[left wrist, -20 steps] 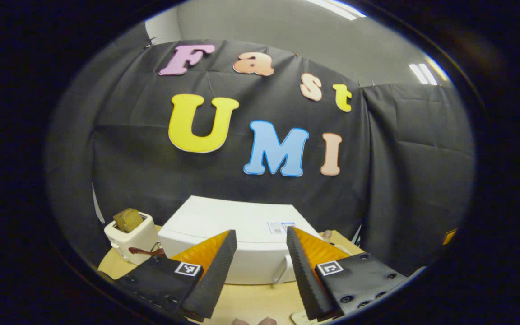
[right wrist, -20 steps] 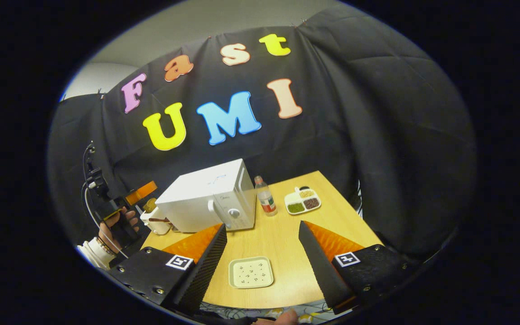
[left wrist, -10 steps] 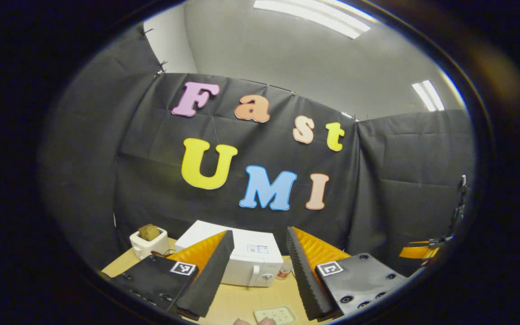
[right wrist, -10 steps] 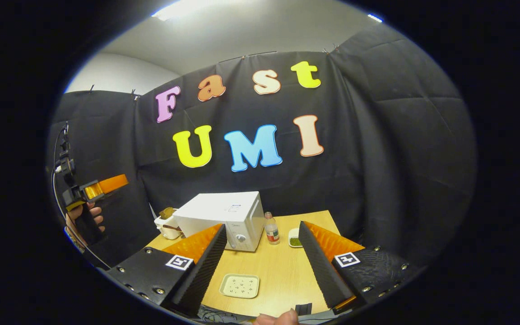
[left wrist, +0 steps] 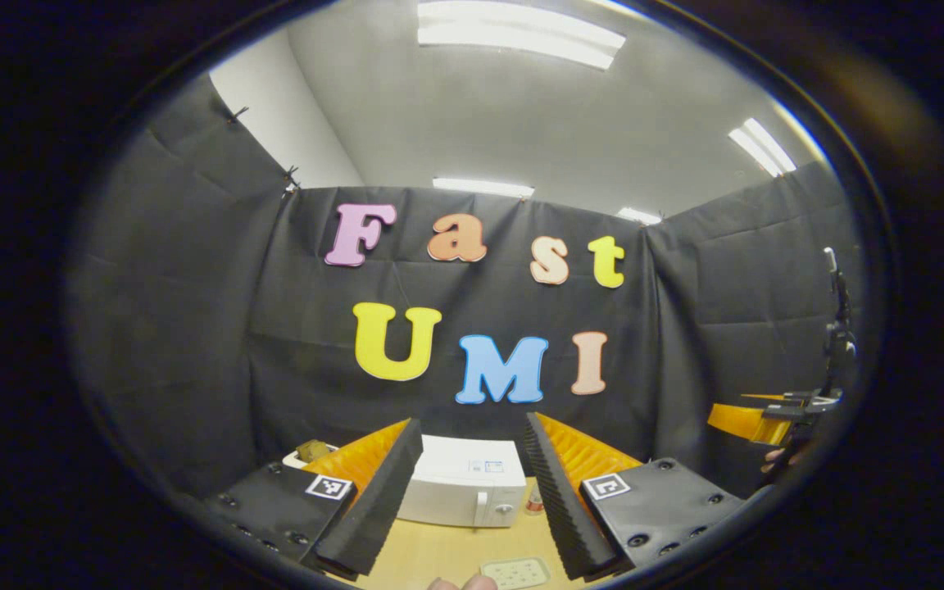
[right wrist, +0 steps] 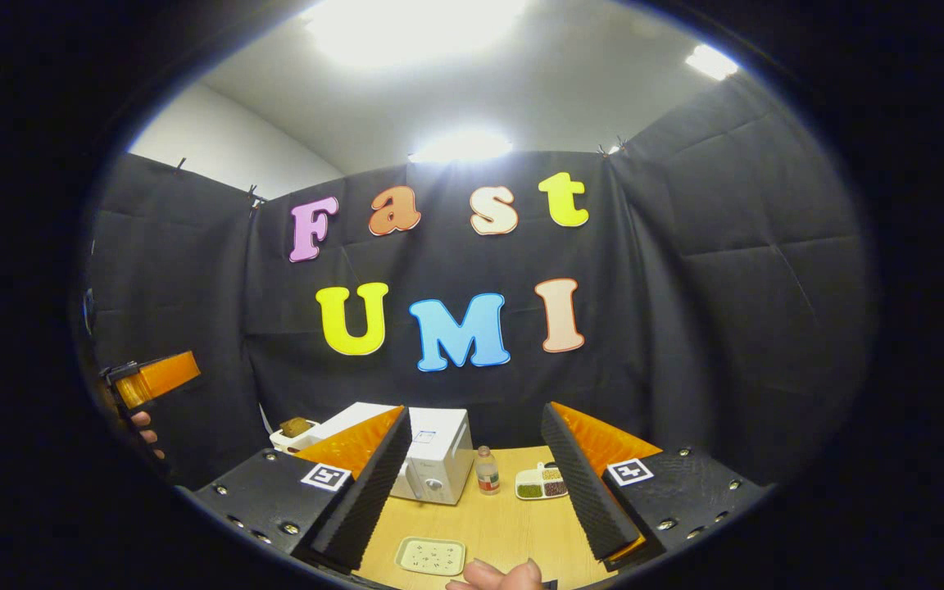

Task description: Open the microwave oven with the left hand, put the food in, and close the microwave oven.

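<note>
— Black cloth is hanging behind the table (right wrist: 513, 516); where's the microwave (left wrist: 464, 492) sitting?
— At the table's back, door shut, plate (right wrist: 429, 555) lying near the front. Left gripper (left wrist: 472, 500) and right gripper (right wrist: 476, 492) are both hovering above, fingers spread, gripping nothing.

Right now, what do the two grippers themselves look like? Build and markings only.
Both match. The left gripper and right gripper each have two wedge-shaped fingers with ribbed inner faces, bolted to flat black plates. Each plate carries a small square black-and-white marker. Seen from the left gripper view, the right gripper has a thin cable rising above it.
</note>
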The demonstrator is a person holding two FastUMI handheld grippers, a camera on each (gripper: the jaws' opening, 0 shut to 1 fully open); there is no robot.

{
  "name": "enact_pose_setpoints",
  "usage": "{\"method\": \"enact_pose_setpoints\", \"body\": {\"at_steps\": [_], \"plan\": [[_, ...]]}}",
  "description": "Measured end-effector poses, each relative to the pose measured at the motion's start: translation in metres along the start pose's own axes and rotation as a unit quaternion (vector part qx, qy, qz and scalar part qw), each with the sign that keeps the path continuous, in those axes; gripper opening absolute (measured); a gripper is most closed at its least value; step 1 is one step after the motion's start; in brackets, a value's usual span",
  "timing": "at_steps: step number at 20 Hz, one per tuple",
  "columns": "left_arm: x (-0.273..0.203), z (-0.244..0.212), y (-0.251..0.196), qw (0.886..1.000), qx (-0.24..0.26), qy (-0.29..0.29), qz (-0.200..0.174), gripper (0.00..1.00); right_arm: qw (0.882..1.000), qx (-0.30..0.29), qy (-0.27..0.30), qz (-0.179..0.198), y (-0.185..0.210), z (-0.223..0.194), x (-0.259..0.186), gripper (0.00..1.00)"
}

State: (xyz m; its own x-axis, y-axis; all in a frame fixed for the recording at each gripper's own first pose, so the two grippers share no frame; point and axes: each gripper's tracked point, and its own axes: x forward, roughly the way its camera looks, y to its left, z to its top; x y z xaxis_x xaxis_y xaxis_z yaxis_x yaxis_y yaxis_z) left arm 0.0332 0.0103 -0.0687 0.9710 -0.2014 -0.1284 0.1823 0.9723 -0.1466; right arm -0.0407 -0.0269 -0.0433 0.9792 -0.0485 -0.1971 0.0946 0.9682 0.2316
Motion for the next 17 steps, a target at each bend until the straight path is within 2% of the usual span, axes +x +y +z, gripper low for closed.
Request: {"method": "enact_pose_setpoints", "body": {"at_steps": [1, 2, 3, 6, 8, 10, 12, 13, 15, 16, 17], "plan": [[0.002, -0.010, 0.000, 1.000, 0.002, 0.012, -0.008, 0.87, 1.000, 0.002, 0.000, 0.000, 0.004, 0.001, 0.001, 0.98], [0.004, -0.012, 0.008, 1.000, 0.005, 0.015, -0.010, 0.85, 1.000, 0.000, -0.005, -0.005, 0.007, 0.005, 0.003, 0.95], [0.007, -0.010, 0.019, 1.000, 0.007, 0.010, -0.005, 0.83, 1.000, -0.004, -0.010, -0.012, 0.007, 0.008, 0.006, 0.98], [0.009, -0.008, 0.045, 1.000, 0.000, 0.001, 0.010, 0.86, 0.999, -0.016, -0.005, -0.030, 0.014, 0.001, 0.016, 0.98], [0.012, -0.010, 0.061, 1.000, -0.006, 0.000, 0.014, 0.87, 1.000, -0.001, -0.001, -0.022, 0.031, 0.001, 0.022, 0.98], [0.014, -0.016, 0.082, 1.000, 0.009, 0.006, 0.029, 0.83, 1.000, 0.006, -0.001, -0.012, 0.044, 0.004, 0.030, 0.98], [0.014, -0.016, 0.093, 0.999, 0.009, 0.002, 0.036, 0.84, 1.000, -0.010, 0.003, -0.007, 0.050, 0.001, 0.035, 0.98], [0.015, -0.016, 0.094, 0.999, 0.003, 0.002, 0.035, 0.86, 1.000, -0.017, 0.005, -0.005, 0.055, -0.001, 0.037, 0.93], [0.020, -0.028, 0.098, 0.999, -0.006, 0.012, 0.030, 0.87, 1.000, -0.024, 0.007, -0.009, 0.056, -0.005, 0.039, 0.93], [0.021, -0.032, 0.100, 0.999, -0.007, 0.015, 0.029, 0.87, 1.000, -0.026, 0.012, -0.008, 0.058, -0.008, 0.041, 0.98], [0.023, -0.032, 0.101, 0.999, -0.008, 0.015, 0.029, 0.83, 1.000, -0.027, 0.016, -0.003, 0.062, -0.011, 0.042, 0.98]]}}
